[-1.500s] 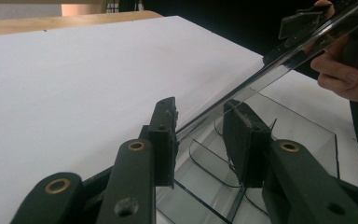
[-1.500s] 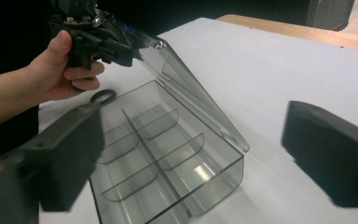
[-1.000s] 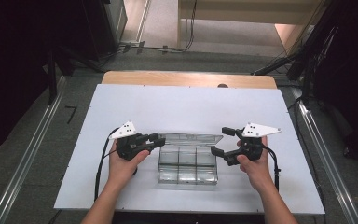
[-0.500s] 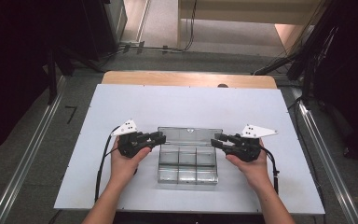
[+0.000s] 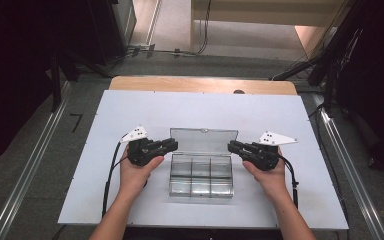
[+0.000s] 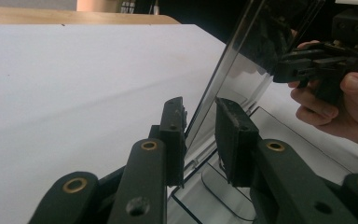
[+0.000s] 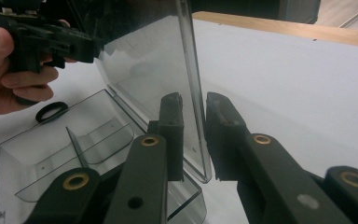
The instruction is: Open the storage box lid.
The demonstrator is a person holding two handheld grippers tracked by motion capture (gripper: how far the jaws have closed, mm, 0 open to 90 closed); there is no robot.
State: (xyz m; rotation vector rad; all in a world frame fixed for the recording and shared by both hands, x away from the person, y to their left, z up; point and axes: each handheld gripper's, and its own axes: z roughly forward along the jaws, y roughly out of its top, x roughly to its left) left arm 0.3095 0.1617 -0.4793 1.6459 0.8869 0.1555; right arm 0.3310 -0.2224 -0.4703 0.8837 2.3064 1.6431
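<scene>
A clear plastic compartment box (image 5: 200,176) sits on the white table top (image 5: 130,110), its hinged lid (image 5: 203,140) standing up at the back. My left gripper (image 5: 175,145) is shut on the lid's left edge, and my right gripper (image 5: 231,146) is shut on its right edge. In the left gripper view the lid (image 6: 242,65) runs up between the pads of my left gripper (image 6: 200,121). In the right gripper view the lid (image 7: 144,60) is pinched in my right gripper (image 7: 195,116), above the empty divided tray (image 7: 37,158).
A wooden strip (image 5: 200,84) borders the table's far edge. Bare white surface lies on every side of the box. Grey floor and metal rails (image 5: 30,165) flank the table. Each gripper view shows the opposite hand and gripper across the lid.
Both grippers have moved inward onto the lid's side edges and closed on them. The lid has swung up from leaning back to nearly upright.
</scene>
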